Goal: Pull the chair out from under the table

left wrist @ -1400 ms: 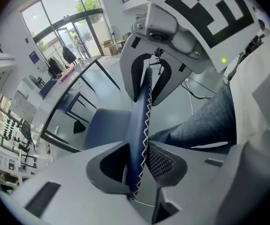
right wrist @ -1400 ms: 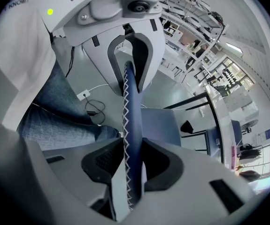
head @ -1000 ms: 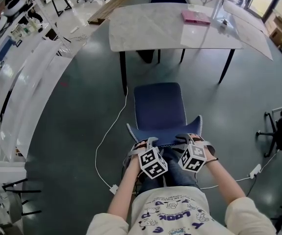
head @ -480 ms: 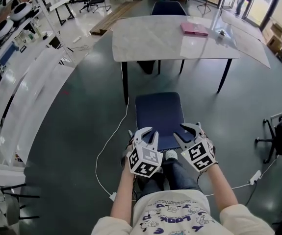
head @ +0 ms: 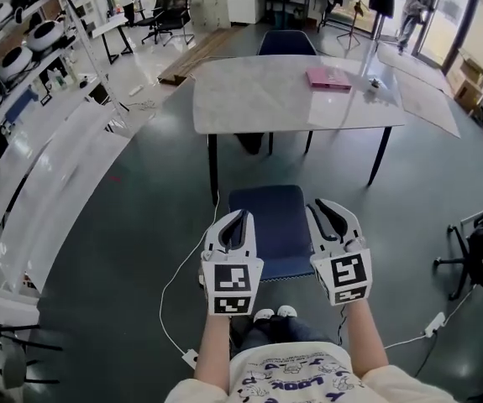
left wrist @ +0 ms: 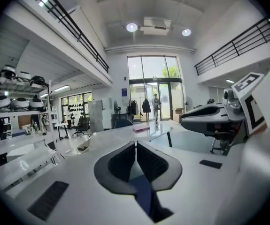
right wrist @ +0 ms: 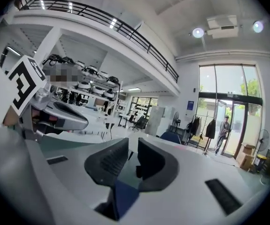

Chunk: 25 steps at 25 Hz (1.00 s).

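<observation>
Chair point(head: 270, 229) is seen standing on the grey floor just in front of the marble tabletop point(head: 258, 99), its blue seat wholly clear of the near edge, so the pull-out is judged to be done and nothing of the task appears to be left beyond lowering the tools. Left gripper point(head: 236, 218) and right gripper point(head: 328, 211) are held up side by side above the near end of the seat, apart from it, and nothing is gripped by either. In the left gripper view the jaws are closing and are all but met at the tips, with only floor and blue seat seen beyond them; in the right gripper view the jaws are closing too, a narrow gap still shown between them and nothing inside it. A pink book point(head: 328, 77) is left on the tabletop, and a second chair point(head: 287, 42) is tucked in at the far side. Against the frame of a second ago, when both grippers were set low at the backrest with jaws wide, they are now raised and levelled.
</observation>
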Motion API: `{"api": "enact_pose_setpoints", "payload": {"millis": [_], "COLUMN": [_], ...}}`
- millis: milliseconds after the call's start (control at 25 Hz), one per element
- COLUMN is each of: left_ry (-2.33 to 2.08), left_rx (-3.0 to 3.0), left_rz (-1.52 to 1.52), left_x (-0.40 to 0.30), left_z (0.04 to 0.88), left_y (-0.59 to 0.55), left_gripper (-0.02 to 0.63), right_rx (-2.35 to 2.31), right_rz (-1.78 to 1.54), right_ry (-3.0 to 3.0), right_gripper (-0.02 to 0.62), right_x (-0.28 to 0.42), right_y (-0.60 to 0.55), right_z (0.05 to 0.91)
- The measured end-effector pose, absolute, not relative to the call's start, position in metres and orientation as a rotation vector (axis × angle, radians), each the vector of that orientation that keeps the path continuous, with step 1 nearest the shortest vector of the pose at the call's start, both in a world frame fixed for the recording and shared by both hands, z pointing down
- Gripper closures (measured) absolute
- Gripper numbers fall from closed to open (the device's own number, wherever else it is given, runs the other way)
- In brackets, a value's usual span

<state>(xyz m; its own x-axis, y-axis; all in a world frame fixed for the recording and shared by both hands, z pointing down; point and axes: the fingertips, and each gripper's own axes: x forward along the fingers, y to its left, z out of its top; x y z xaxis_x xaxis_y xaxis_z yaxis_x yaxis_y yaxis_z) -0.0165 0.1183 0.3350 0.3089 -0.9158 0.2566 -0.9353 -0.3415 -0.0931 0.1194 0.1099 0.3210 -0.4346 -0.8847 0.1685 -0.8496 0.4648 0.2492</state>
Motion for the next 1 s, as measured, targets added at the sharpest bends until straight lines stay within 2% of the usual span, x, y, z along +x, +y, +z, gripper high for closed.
{"api": "enact_pose_setpoints", "payload": {"millis": [280,1000], "left_ry": [-1.914,-1.954], "left_rx": [2.428,2.41], "left_rz": [0.251,0.262], "left_x": [-0.023,-0.009], "left_z": [0.288,0.274], "left_y": [0.122,0.125], "left_gripper": [0.578,0.578], "right_rx": [1.672,1.783], "right_rz": [-0.173,-0.124], "right_ry": [-2.494,-2.501], "right_gripper": [0.578,0.589], "right_x": [0.139,0.168], "right_y": [0.108,0.11], "right_z": [0.276,0.263]}}
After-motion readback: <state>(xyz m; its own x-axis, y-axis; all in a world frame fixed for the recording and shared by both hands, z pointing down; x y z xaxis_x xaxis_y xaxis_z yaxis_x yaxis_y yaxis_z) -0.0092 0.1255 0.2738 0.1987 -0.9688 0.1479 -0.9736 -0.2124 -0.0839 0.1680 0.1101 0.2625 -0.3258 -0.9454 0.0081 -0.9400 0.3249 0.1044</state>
